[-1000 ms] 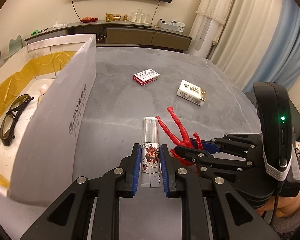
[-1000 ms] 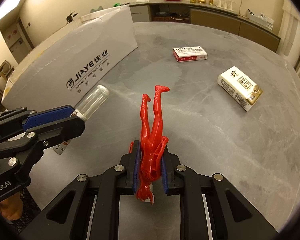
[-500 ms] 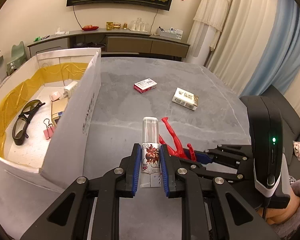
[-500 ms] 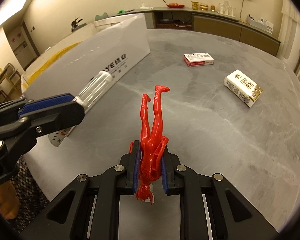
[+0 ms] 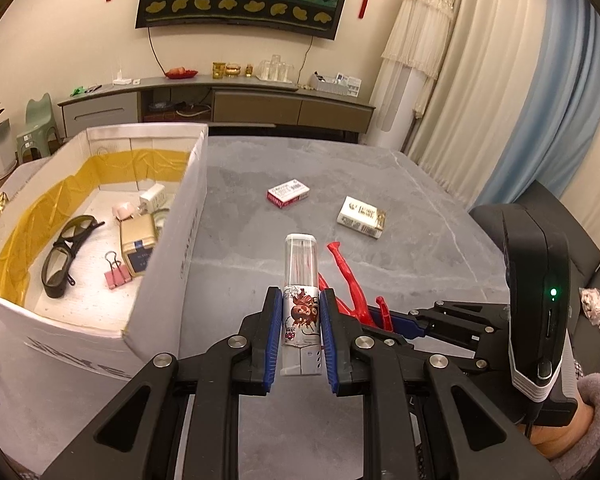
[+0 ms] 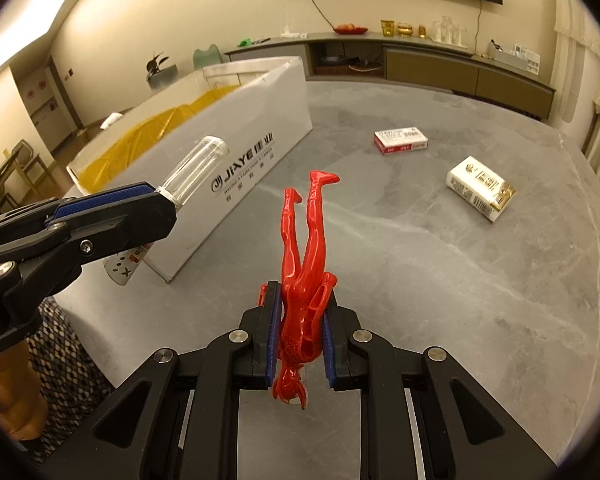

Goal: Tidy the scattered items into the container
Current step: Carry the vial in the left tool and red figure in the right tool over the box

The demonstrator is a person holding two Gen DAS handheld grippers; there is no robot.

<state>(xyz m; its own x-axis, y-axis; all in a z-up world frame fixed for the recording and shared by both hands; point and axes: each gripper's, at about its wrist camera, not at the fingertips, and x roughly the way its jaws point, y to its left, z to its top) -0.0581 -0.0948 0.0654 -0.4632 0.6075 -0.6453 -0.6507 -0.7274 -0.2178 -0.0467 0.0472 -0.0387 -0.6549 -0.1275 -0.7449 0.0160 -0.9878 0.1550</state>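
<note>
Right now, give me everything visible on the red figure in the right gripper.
The red figure is a glossy one-colour humanoid toy, plastic by the look. The right gripper holds it with the jaws shut on its torso, blue pads at either side. It points head toward the camera, legs stretched forward and slightly apart, feet out over the grey table. It is lifted, touching nothing else. The left wrist view shows its legs beside the left gripper's bottle.

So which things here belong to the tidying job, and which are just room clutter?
Job:
- white box
- clear tube, held in left gripper
- red figure, held in right gripper
- red-and-white pack and white pack, loose on the table

Lying about:
- cabinet with its ornaments
- green stool
- curtains
</note>
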